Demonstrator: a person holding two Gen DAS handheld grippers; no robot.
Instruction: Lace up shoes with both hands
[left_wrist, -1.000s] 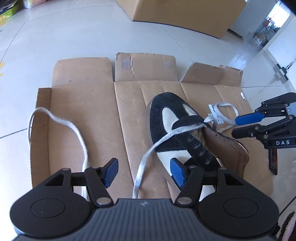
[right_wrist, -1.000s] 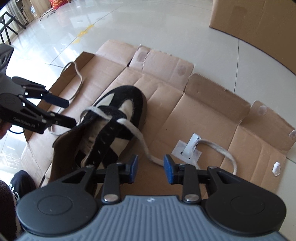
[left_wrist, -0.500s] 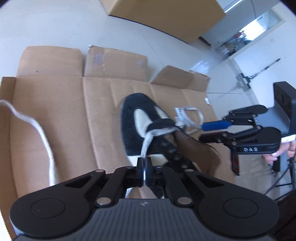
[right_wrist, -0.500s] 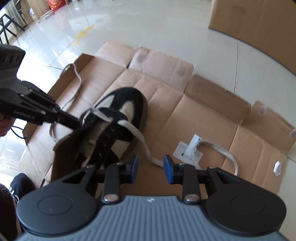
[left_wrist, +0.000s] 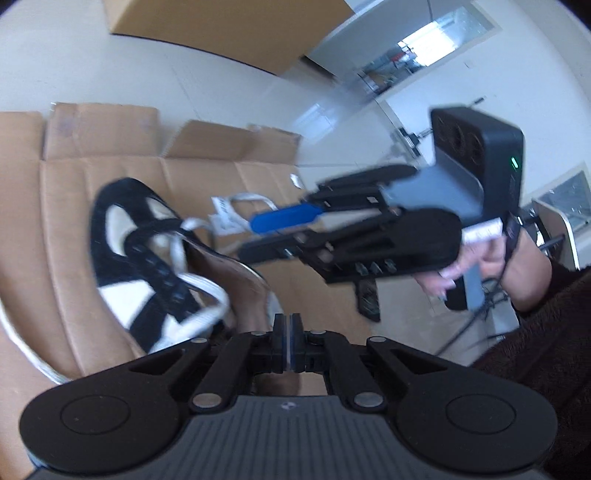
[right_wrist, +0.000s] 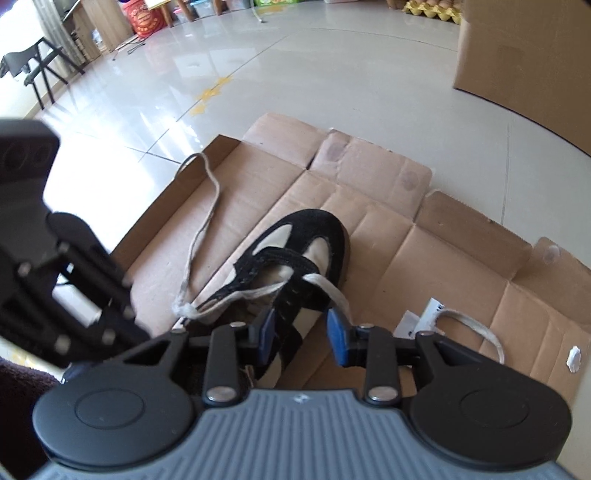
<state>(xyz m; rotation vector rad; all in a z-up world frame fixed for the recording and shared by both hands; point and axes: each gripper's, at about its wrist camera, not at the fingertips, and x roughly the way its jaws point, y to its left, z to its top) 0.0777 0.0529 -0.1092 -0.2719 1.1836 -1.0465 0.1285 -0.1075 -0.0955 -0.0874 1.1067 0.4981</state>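
1. The left tool has its blue pads pressed flat together; in its own view a flat white woven shoelace runs up to the pads from the left, but motion blur hides whether the lace is pinched between them.
2. The right tool stands with its jaws partly apart, a clear gap between the blue pads; nothing is pressed between them.
3. The black suede and cream low shoe lies directly ahead of the right tool, its toe pointing away and its heel end under the fingers; seen from the left tool it sits ahead and to the left.
4. The lace crosses the lowest eyelets; one strand passes just beyond the right tool's right pad and trails off to the right, where it loops near a small white paper tag.
5. The other strand leaves the shoe's left side and runs far forward and left of the right tool.
6. Everything rests on a flattened brown cardboard box spread over the pale tiled floor.
7. In the left tool's view the right tool hovers ahead and to the right, above the cardboard, held by a hand in a dark fuzzy sleeve.
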